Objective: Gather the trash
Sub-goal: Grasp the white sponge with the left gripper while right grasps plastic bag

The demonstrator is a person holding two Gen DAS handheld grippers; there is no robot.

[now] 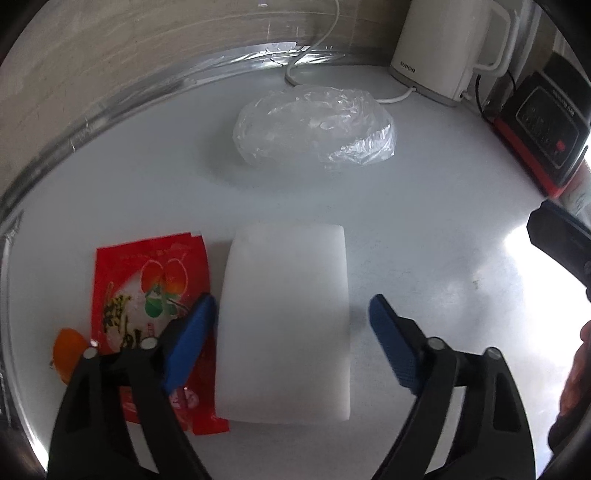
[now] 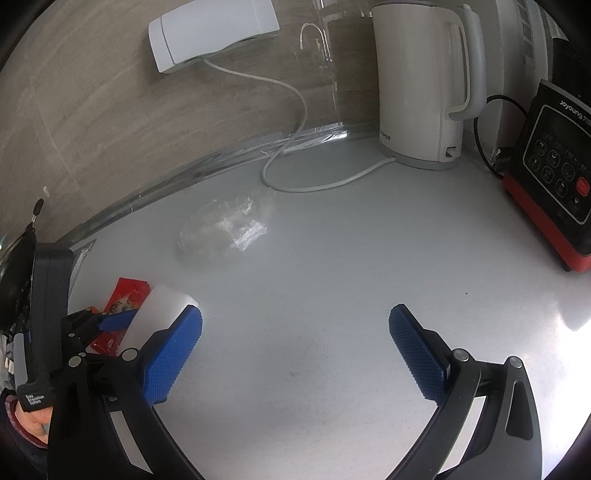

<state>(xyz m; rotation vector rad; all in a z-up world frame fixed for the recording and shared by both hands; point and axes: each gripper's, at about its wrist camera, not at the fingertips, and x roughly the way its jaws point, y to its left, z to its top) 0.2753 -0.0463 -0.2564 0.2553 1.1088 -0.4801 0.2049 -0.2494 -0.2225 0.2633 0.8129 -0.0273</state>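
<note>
A white foam block (image 1: 284, 317) lies on the white counter (image 1: 424, 221), between the fingers of my left gripper (image 1: 291, 301). The left pad sits at the block's edge and the right pad stands clear of it, so the gripper is open. A red snack wrapper (image 1: 147, 280) lies flat just left of the block, with an orange scrap (image 1: 66, 347) beyond it. A crumpled clear plastic bag (image 1: 314, 125) rests farther back. In the right wrist view, my right gripper (image 2: 295, 310) hangs open over bare counter, with the block (image 2: 162, 310), the wrapper (image 2: 127, 295) and the bag (image 2: 225, 229) to its left.
A white kettle (image 2: 417, 85) stands at the back by the wall, its cable (image 2: 295, 110) looping across the counter to a white wall box (image 2: 210, 33). A black and red appliance (image 2: 554, 173) sits at the right. The wall edge curves along the left.
</note>
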